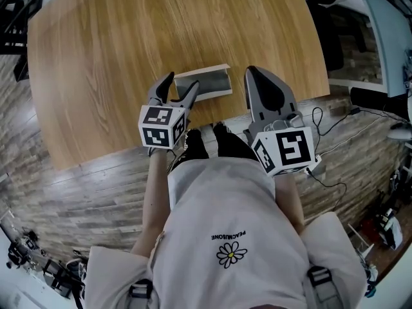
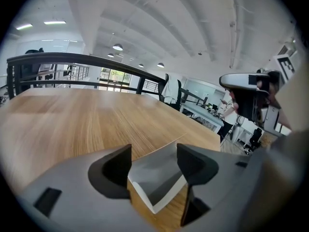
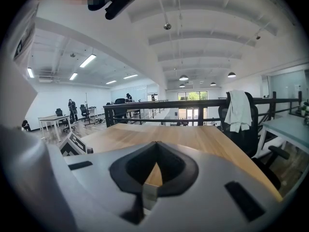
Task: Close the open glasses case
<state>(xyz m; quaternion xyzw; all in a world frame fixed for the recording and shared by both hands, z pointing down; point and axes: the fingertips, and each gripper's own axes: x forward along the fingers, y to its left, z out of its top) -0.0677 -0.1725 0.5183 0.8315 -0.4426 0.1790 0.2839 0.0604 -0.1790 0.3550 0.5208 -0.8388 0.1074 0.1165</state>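
Pale T-shirt (image 1: 219, 198), daisy print (image 1: 231, 254) and small black lettering (image 1: 228, 236) at 6 o'clock, dark buckled straps (image 1: 318, 279) at 5 and 7. Grey shells, black pads (image 2: 116, 170), black-and-white marker cubes (image 1: 161, 126) on left gripper (image 1: 181, 81) and right gripper (image 1: 252, 71).

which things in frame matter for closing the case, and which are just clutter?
Job:
- open grey glasses case with white rim
- left gripper, jaws open at the case's left end
- right gripper, shut, beside the case
- wooden table

Clutter:
- black cables on the floor
- black office chair draped with white cloth
- black railing
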